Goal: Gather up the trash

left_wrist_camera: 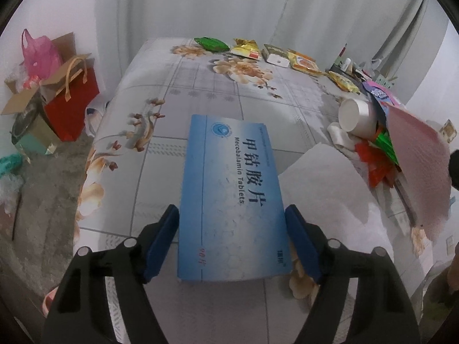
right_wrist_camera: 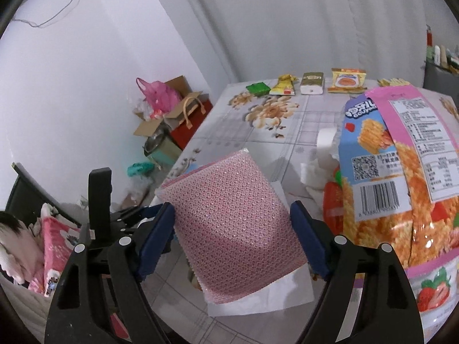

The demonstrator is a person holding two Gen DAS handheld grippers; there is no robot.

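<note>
My left gripper [left_wrist_camera: 231, 215] is shut on a flat blue tablet box [left_wrist_camera: 232, 195] and holds it above the floral tablecloth [left_wrist_camera: 160, 114]. My right gripper [right_wrist_camera: 233, 212] is shut on a pink bubble-wrap pouch [right_wrist_camera: 235, 223], also held above the table; the pouch shows at the right of the left wrist view [left_wrist_camera: 418, 166]. A pile of trash lies at the table's right: a white paper cup [left_wrist_camera: 357, 116], a large snack bag [right_wrist_camera: 401, 177], crumpled tissue [right_wrist_camera: 321, 169] and red and green wrappers [left_wrist_camera: 378, 154]. A white paper sheet [left_wrist_camera: 324, 177] lies under the pouch.
Several snack packets and a small box line the table's far edge, among them a green one [left_wrist_camera: 212, 43] and an orange one [right_wrist_camera: 348, 80]. On the floor at the left stand a red gift bag [left_wrist_camera: 71, 109], a cardboard box [left_wrist_camera: 20, 100] and a pink plastic bag [left_wrist_camera: 40, 54]. Curtains hang behind.
</note>
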